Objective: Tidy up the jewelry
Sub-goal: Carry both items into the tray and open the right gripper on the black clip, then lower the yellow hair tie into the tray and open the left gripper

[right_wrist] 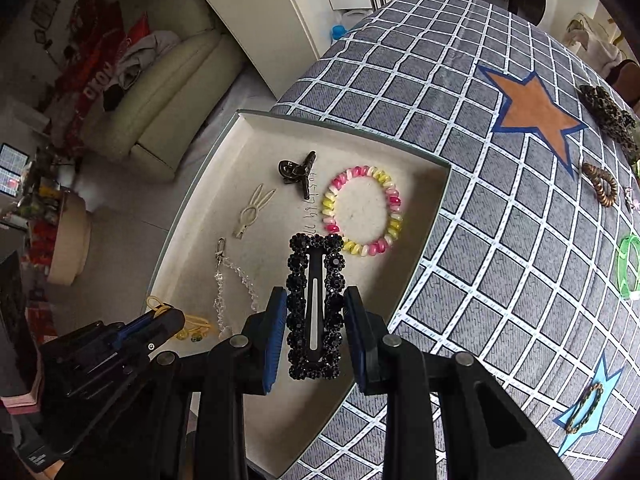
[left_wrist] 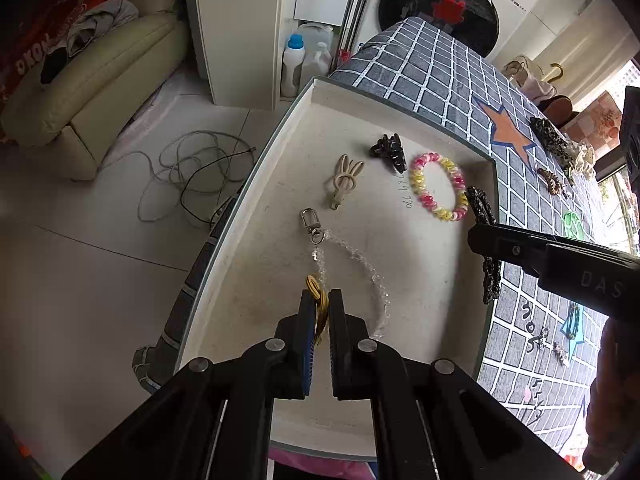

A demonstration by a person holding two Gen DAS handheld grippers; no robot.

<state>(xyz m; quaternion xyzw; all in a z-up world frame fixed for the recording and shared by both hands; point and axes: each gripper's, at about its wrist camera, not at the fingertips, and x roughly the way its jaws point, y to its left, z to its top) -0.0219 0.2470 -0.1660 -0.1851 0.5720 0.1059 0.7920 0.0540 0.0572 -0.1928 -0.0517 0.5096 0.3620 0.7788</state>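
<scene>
In the left wrist view, the left gripper (left_wrist: 319,308) is almost closed on a yellow hair tie (left_wrist: 317,295) above the tray (left_wrist: 256,200), where a rabbit clip (left_wrist: 343,184), a claw clip (left_wrist: 389,151), a spiral bracelet (left_wrist: 439,186) and a crystal chain (left_wrist: 360,268) already lie. In the right wrist view, the right gripper (right_wrist: 315,334) clamps a black rhinestone clip (right_wrist: 315,308) over the tray, so about half seems done. A brown coil tie (right_wrist: 600,184), a green ring (right_wrist: 629,266) and a braided tie (right_wrist: 584,408) wait on the checked cloth (right_wrist: 480,240); the grippers are near each other.
</scene>
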